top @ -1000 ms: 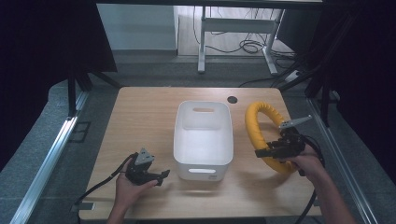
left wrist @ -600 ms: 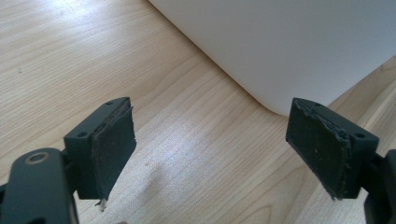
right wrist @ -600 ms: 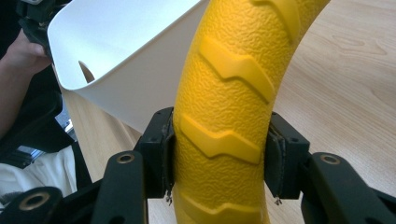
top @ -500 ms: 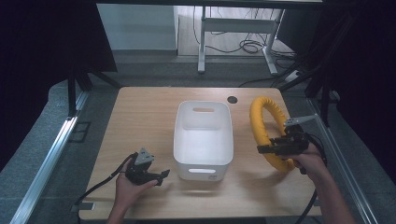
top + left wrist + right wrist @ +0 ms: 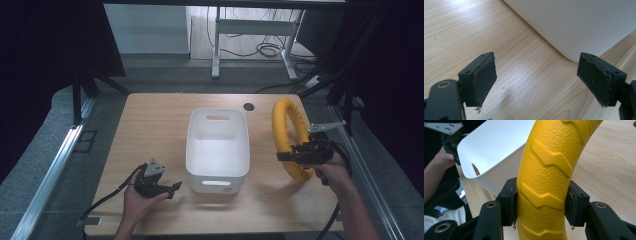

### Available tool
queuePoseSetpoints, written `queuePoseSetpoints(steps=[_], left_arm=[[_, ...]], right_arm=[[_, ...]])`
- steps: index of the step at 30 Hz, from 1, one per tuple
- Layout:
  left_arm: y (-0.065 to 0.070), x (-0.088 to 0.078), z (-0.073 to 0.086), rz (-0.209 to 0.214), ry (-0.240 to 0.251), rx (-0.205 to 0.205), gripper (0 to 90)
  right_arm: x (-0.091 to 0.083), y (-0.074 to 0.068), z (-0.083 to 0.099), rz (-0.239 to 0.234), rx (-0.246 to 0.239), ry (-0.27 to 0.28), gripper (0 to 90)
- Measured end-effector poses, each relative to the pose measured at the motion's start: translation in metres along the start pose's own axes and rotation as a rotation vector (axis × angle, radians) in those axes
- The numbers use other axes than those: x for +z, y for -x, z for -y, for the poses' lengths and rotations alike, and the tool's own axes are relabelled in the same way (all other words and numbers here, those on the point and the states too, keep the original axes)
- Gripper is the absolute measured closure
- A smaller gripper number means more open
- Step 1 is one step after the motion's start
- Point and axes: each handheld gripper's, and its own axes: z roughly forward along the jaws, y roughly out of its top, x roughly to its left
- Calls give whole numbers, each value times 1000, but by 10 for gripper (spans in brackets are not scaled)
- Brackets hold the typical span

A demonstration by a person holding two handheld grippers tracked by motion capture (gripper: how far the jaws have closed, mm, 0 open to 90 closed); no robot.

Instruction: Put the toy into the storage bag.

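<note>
Yellow ring [image 5: 286,137] stands up on its edge at the right side of the bench [image 5: 150,130], just beside the white tub [image 5: 218,145]. It looks thick and bumpy, with raised zigzag marks like a tire, so it should not slip much. It seems light and a bit squashy, like foam or rubber, but that is only a guess. It should keep its round shape when lifted. A good spot to hold it is across the fat tube, on its two sides, and that is just where the right gripper [image 5: 287,156] has it. In the right gripper view the two black pads [image 5: 512,201] press on both sides of the ring, low down on the loop. The right hand [image 5: 332,167] comes in from the near right corner and holds its gripper about level, pointing toward the tub. The left gripper [image 5: 172,189] is low near the front corner of the tub, with its jaws wide apart and nothing between them. The left hand [image 5: 137,197] rests by the front edge of the bench.
</note>
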Motion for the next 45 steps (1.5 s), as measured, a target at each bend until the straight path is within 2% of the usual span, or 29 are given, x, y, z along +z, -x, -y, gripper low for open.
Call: queuePoseSetpoints(steps=[10,17,21,29,34,38,41,44,45], left_arm=[[0,-1,0,-1,-1,2,159],[0,0,0,-1,-1,1,159],[-1,0,0,-1,-3,7,159],[0,0,0,0,-2,3,159],[0,1,0,0,0,0,159],[0,1,0,0,-1,2,159],[0,1,0,2,-7,6,159],[0,1,0,1,-5,4,159],[0,1,0,0,0,0,159]], right_arm=[[-4,-1,-4,-13,6,73,514],[-9,-6,-9,-21,-6,146,514],[-10,-9,-11,-21,-16,170,513],[-5,-16,-14,-18,-22,218,512],[-3,-20,-15,-24,-9,266,512],[-1,-25,-14,-9,-7,314,512],[2,-32,-14,12,2,380,511],[3,-36,-14,26,1,398,510],[5,-39,-15,32,-4,419,511]])
